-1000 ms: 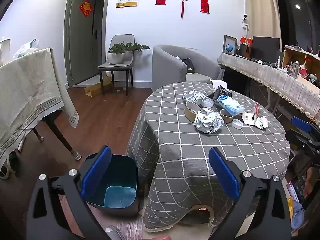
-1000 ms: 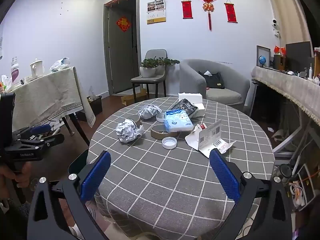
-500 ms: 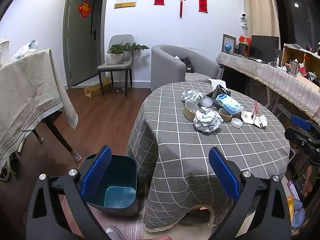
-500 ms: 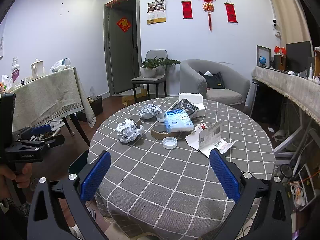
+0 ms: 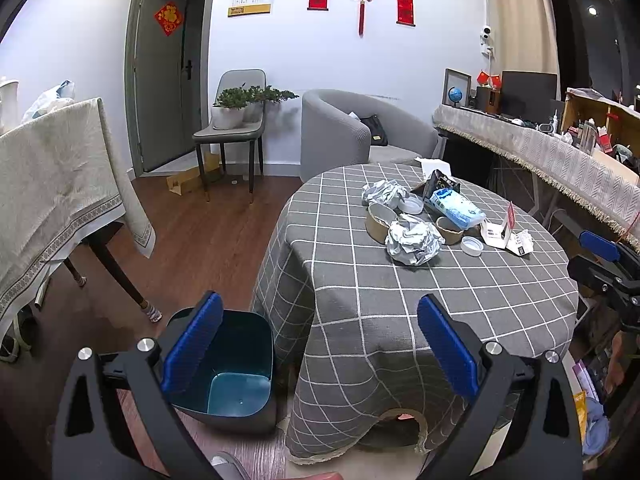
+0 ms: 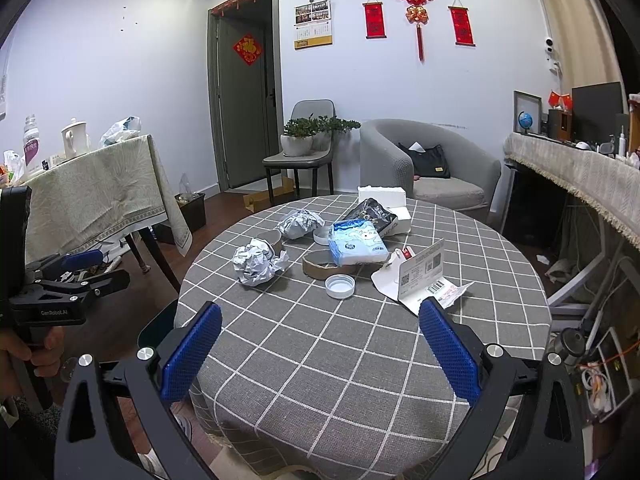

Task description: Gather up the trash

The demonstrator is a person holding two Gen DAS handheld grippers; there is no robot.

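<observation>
Trash lies on a round table with a grey checked cloth [image 6: 340, 360]: two crumpled paper balls [image 6: 258, 262] [image 6: 300, 223], a blue tissue pack [image 6: 356, 242], tape rolls [image 6: 326, 268], a white lid [image 6: 340, 286], paper cards [image 6: 424, 276] and a black wrapper [image 6: 370, 212]. A teal bin [image 5: 236, 380] stands on the floor left of the table. My left gripper [image 5: 320, 344] is open and empty over the table's near edge and the bin. My right gripper [image 6: 320, 350] is open and empty over the table's front part.
A second table with a beige cloth [image 5: 52, 184] stands to the left. A chair with a plant [image 5: 236, 120] and a grey armchair [image 5: 340, 132] stand at the back wall. A long cluttered counter [image 5: 560, 160] runs along the right.
The left gripper has drifted slightly; the view shifts a little. The right gripper holds nearly still. Both stay open and empty.
</observation>
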